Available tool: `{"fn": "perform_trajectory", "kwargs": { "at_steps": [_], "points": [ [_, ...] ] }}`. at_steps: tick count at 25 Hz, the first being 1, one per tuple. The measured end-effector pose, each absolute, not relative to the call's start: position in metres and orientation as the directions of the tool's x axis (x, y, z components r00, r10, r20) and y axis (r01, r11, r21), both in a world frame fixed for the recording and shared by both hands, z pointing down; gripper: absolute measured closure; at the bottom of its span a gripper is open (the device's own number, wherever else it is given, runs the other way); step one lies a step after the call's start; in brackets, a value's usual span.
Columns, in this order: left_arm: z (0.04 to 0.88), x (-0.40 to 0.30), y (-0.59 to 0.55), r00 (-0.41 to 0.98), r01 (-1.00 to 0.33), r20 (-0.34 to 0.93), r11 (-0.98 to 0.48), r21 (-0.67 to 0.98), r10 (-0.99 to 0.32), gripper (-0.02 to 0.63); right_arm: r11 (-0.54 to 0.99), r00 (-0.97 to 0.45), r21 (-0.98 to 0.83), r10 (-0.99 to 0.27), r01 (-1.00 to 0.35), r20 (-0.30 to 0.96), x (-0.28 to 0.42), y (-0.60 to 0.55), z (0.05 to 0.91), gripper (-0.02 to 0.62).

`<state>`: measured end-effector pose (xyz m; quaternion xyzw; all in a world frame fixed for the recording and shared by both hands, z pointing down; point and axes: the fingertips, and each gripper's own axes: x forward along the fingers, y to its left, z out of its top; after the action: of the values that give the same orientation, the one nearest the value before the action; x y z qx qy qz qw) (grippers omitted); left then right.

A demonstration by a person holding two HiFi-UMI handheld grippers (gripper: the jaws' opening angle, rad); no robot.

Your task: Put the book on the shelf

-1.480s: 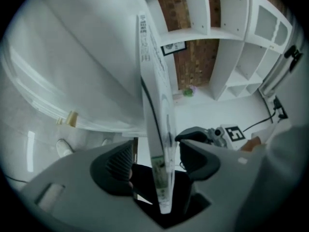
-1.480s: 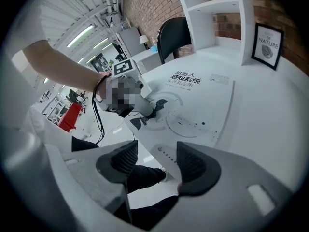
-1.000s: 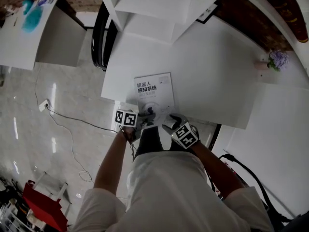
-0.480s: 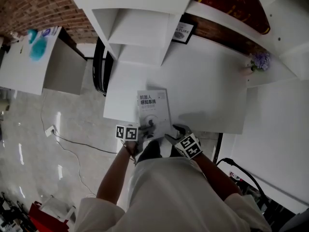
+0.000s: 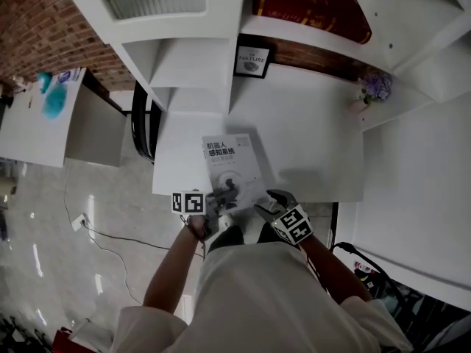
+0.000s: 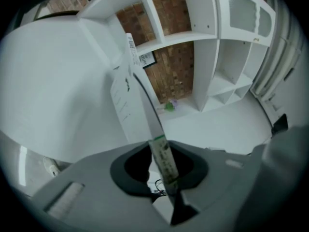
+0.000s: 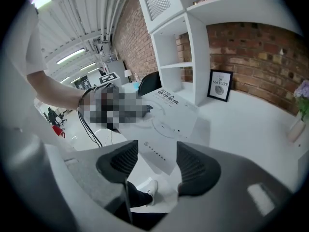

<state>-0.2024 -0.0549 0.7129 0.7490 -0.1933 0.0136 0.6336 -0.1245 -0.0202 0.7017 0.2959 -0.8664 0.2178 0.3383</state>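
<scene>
The white book [image 5: 232, 168] with dark print on its cover hangs tilted above the white desk [image 5: 316, 138], near its front edge. My left gripper [image 5: 221, 199] is shut on the book's near left edge. In the left gripper view the book [image 6: 140, 100] runs edge-on away from the clamped jaws of that gripper [image 6: 162, 166]. My right gripper [image 5: 269, 199] stands open at the book's near right corner. In the right gripper view that corner of the book [image 7: 166, 122] lies just beyond the spread jaws of the right gripper [image 7: 157, 166], and its pads do not touch it.
A white shelf unit [image 5: 195, 57] rises at the back of the desk. A dark red book [image 5: 313, 6] lies on an upper shelf. A framed picture [image 5: 252, 61] and a small flower vase [image 5: 372, 90] stand at the desk's back. A black chair [image 5: 143, 120] is at the left.
Both grippers and the book have risen from the desk. The head view has tipped up and now takes in more of the shelf unit.
</scene>
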Motion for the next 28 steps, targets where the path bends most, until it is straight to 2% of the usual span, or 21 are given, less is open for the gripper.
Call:
{"fn": "perform_trajectory", "kwargs": {
  "at_steps": [6, 14, 28],
  "points": [
    [0.647, -0.18, -0.066, 0.939, -0.28, 0.227, -0.193, 0.94, -0.258, 0.525, 0.776, -0.652, -0.159, -0.379, -0.611, 0.657, -0.09, -0.033, 0.643, 0.283],
    [0.534, -0.139, -0.095, 0.955, -0.239, 0.167, -0.301, 0.923, -0.244, 0.52, 0.877, -0.735, -0.146, -0.281, -0.458, 0.617, -0.067, -0.062, 0.56, 0.198],
    [0.351, -0.091, -0.121, 0.98, -0.157, 0.068, -0.522, 0.838, -0.185, 0.517, 0.909, -0.787, 0.092, -0.399, -0.406, 0.47, -0.021, -0.099, 0.395, 0.19]
  ]
}}
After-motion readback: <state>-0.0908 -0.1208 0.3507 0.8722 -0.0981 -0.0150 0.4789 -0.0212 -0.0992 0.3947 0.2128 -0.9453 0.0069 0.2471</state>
